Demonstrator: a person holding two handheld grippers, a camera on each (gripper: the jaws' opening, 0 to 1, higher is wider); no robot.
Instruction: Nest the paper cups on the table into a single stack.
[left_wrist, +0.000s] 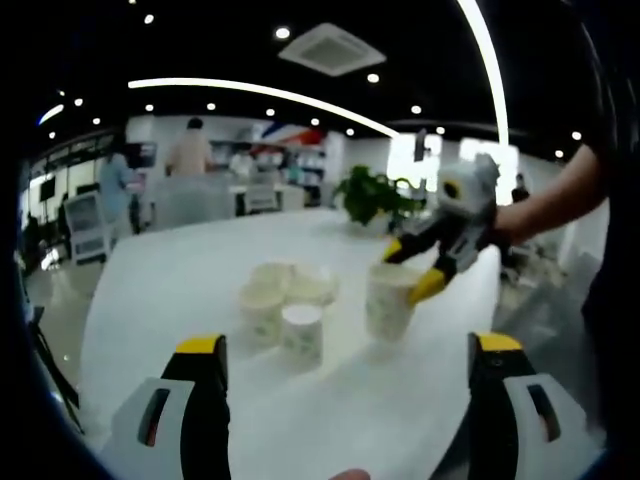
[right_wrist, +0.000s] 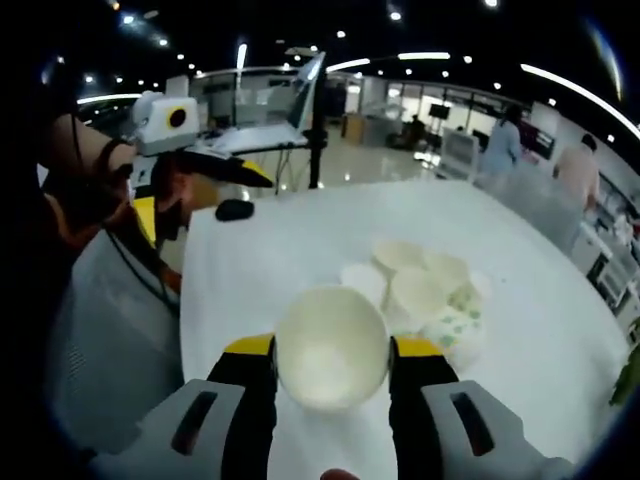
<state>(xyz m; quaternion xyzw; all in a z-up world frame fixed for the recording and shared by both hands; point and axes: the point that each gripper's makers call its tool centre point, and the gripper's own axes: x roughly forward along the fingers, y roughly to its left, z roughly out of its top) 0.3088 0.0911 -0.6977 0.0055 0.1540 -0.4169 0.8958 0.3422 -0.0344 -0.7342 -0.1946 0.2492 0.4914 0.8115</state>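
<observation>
Held cup: white paper cup with faint green print (right_wrist: 331, 361), upright, mouth open.
Right claw (right_wrist: 331, 362): clamped on the held cup.
Left claw (left_wrist: 348, 362): spread wide, holding nothing.
Other cups (left_wrist: 285, 305): clustered mid-tabletop.
Tabletop: glossy white table (left_wrist: 180, 280).
Room: strip lighting, potted green plant (left_wrist: 372, 194).

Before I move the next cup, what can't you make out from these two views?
- Cup count: in the left gripper view the cluster of cups is blurred and overlapping.
- Grip on the held cup: in the right gripper view its rim hides its wall between the right gripper jaws.
- Dark object on the table: too small to identify.
- Left gripper: open, nothing between its jaws.
</observation>
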